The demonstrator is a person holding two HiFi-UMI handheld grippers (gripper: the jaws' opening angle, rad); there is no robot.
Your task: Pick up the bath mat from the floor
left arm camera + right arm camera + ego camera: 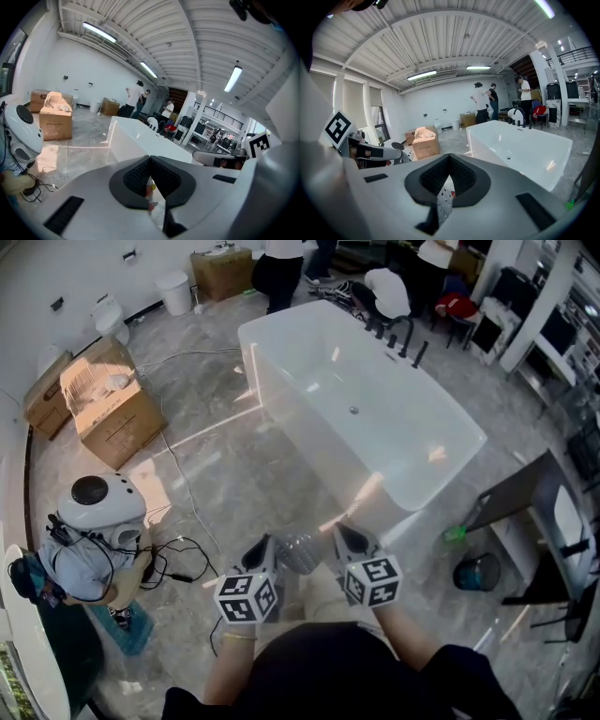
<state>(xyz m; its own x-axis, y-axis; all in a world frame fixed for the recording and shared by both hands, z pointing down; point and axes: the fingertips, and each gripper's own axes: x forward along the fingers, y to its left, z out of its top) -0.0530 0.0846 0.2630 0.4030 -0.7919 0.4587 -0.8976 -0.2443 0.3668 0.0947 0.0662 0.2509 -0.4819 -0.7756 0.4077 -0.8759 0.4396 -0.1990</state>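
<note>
A clear, studded bath mat [300, 552] is bunched up between my two grippers, lifted off the floor in front of my body. My left gripper [265, 546] is shut on its left part. In the left gripper view a thin clear fold of the mat [153, 199] shows below the closed pads [138, 176]. My right gripper [345, 536] is shut on the right part. A dotted strip of the mat [444, 202] hangs from its closed jaws in the right gripper view. Both grippers point toward the bathtub.
A white bathtub [281, 381] stands just ahead. Cardboard boxes [112, 413] and a white toilet body [98, 501] sit at the left, with cables [178, 563] on the floor. A person [80, 568] crouches at the lower left. A dark bin [478, 571] and a stand are at the right.
</note>
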